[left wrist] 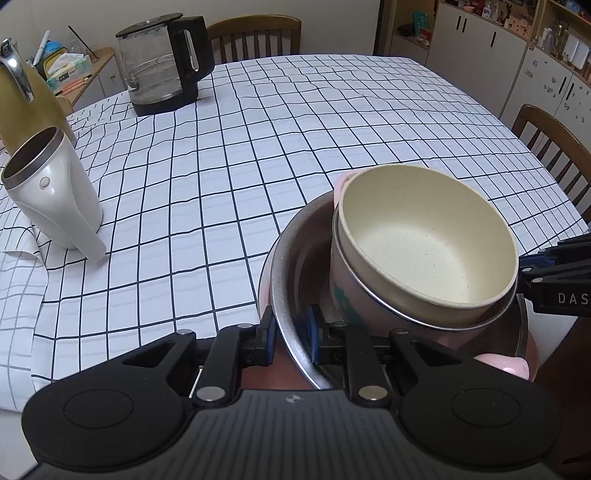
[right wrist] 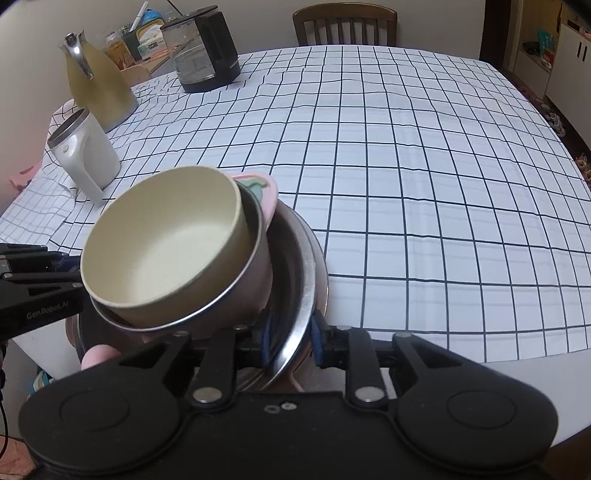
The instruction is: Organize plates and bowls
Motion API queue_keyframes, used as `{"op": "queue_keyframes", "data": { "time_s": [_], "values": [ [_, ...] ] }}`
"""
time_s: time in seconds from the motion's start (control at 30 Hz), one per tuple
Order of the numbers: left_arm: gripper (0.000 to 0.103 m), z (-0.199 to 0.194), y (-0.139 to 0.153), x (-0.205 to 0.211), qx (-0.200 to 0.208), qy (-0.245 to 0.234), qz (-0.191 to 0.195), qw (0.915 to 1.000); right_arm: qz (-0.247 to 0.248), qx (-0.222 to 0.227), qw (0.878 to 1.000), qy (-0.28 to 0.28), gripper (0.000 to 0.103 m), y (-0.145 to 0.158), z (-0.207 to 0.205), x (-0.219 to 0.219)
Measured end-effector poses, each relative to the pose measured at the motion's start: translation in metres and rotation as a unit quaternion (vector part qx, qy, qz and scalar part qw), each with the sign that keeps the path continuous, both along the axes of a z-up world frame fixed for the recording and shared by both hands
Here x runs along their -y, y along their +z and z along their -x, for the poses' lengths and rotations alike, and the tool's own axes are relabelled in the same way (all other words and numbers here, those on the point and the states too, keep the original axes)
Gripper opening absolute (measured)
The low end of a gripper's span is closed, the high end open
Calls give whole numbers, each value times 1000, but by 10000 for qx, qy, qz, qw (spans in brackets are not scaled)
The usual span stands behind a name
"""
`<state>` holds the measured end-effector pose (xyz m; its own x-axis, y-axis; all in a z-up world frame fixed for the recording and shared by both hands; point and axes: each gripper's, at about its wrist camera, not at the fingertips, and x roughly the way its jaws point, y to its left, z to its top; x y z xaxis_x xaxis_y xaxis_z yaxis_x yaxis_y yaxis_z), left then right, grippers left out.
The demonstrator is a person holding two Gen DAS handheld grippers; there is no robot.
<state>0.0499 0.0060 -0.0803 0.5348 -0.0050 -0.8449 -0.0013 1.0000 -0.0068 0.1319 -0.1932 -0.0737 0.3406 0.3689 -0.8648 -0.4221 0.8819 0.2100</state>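
Observation:
A tilted stack of bowls hangs at the near edge of the table. A cream bowl is nested in a pink steel-lined bowl. Both lie in a wide steel bowl with a pink outer shell. My left gripper is shut on the steel bowl's left rim and shows at the left edge of the right wrist view. My right gripper straddles the opposite rim, its inner pad standing slightly off the metal.
A checked tablecloth covers the table. At the far left stand a white jug, a yellow thermos and a glass kettle on a black base. Wooden chairs ring the table.

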Motion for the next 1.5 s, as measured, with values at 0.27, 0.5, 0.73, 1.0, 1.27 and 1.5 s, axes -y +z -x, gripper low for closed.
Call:
{"op": "queue_keyframes", "data": {
  "time_s": [0.27,0.5,0.73,1.0,1.27,1.5],
  "values": [
    [18,2,6,-6,-2,68,55,10000,-134,139,9998,-79,35,9,4,9],
    [56,17,21,-11,308,317,59,9990,-297,356,9989,7,42,25,12,19],
    [61,35,44,-6,626,585,65,9963,-515,598,9966,242,55,46,20,27],
    [72,62,70,16,978,732,91,9925,-815,983,9901,585,73,72,41,37],
    [81,85,87,42,1206,888,243,9884,-1008,1420,9823,696,92,94,62,57],
    [103,104,96,59,1401,1104,253,9836,-1083,1599,9793,604,99,103,74,77]
  ]
}}
